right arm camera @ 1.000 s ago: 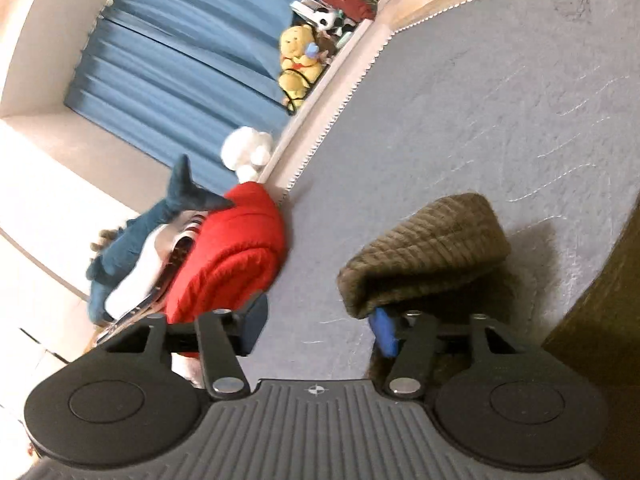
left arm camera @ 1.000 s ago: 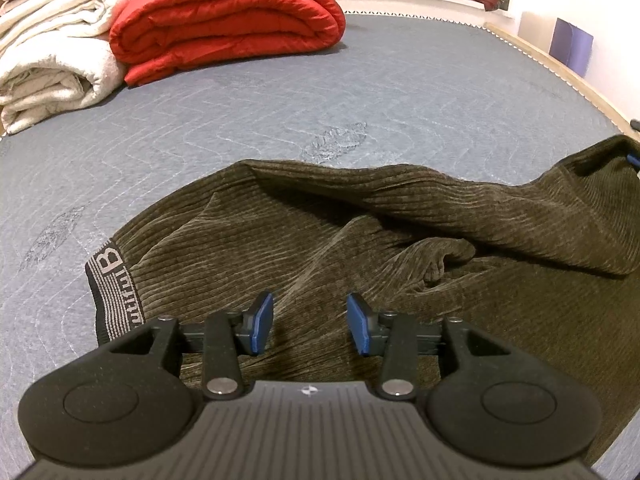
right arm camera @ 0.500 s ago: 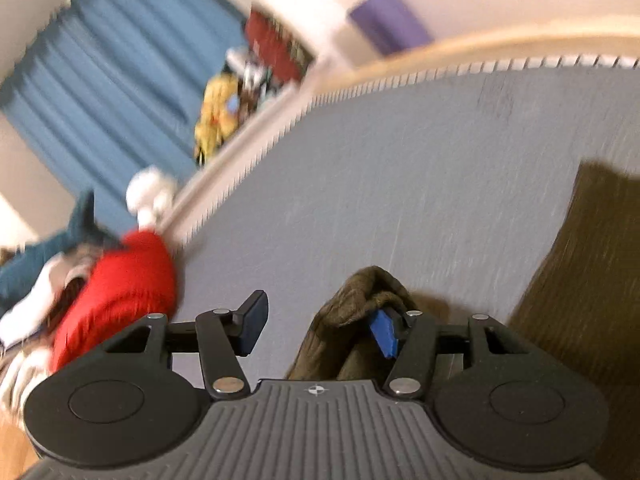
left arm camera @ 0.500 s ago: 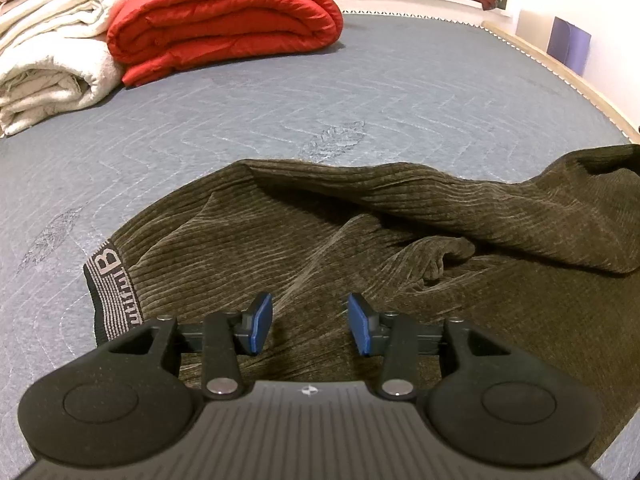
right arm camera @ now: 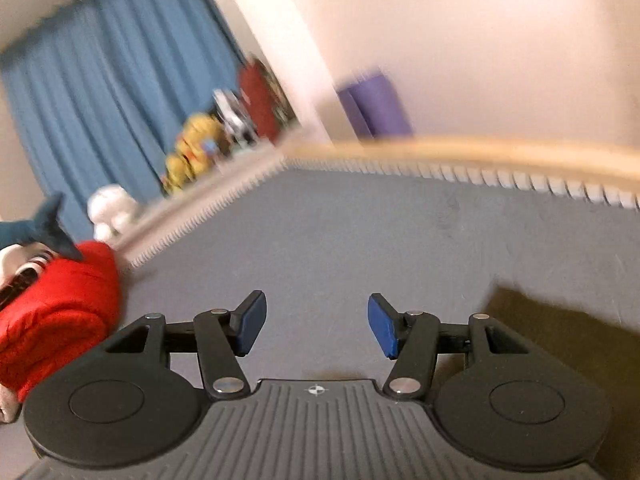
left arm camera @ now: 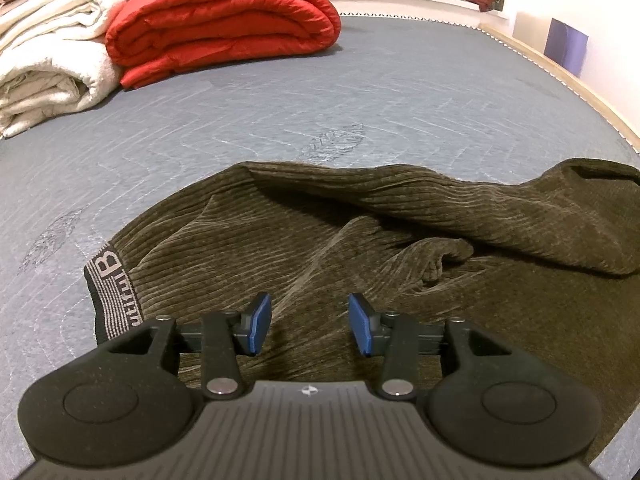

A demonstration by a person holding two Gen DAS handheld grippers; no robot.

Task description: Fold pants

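Pants lie rumpled mid-bed, one leg apparently folded over, more folds left; left gripper and right gripper both released, empty.

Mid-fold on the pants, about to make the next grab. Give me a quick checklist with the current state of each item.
1. Left gripper free to grab: ok, jaws open above the pants, nothing pinched.
2. Right gripper free to grab: ok, jaws open, only bare mattress between them.
3. Pants flat: not ok, a raised fold runs across the top and a small bunched ridge sits mid-cloth.
4. Waistband located: ok, striped band with lettering at the left edge.
5. Room to fold: ok, red quilt and white blanket lie well away from the pants.
6. Right camera view: not ok, blurred; only a dark corner of the pants shows.
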